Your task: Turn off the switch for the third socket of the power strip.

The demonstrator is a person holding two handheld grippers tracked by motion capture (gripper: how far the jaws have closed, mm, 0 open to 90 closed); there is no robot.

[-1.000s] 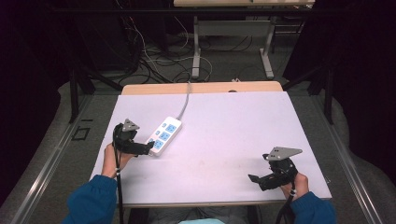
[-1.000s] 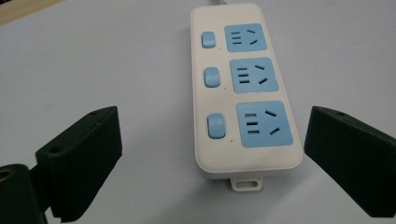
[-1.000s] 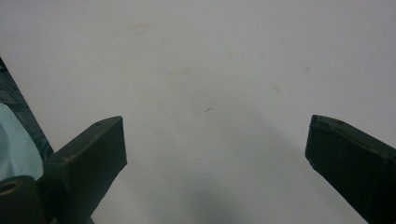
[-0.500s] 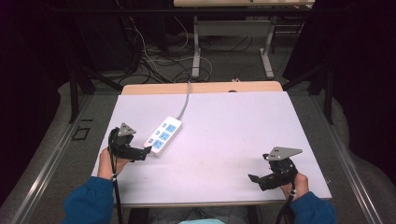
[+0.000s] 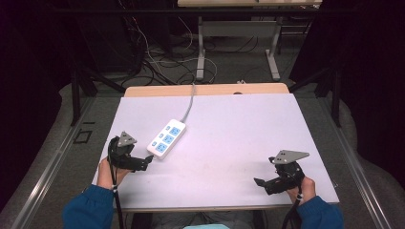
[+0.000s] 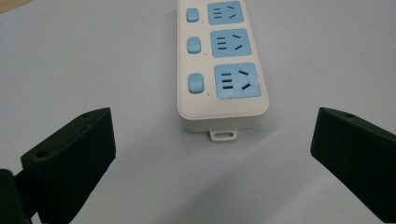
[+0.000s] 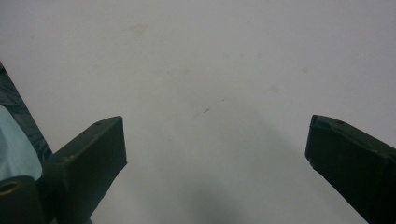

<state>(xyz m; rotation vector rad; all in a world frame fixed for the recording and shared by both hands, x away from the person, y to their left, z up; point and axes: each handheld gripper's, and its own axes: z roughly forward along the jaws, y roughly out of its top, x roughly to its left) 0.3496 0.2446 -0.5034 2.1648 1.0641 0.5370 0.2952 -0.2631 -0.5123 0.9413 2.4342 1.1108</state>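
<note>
Lying slantwise on the left part of the white table: a white power strip with three blue sockets and three blue switches, its grey cord running off over the far edge. No brand, label or writing readable on strip or grippers. Held low near the table's left front, the left gripper, jaws spread wide, gripping nothing. Seen along those jaws in the left gripper view: strip's near end, with a small hanging tab, lay just ahead of the fingertips and centred on the gap between them, apart from both. Held near the right front corner, well apart from the strip, the right gripper, jaws likewise spread wide, bare tabletop between them. Blue sleeves behind both hands at the near edge.
</note>
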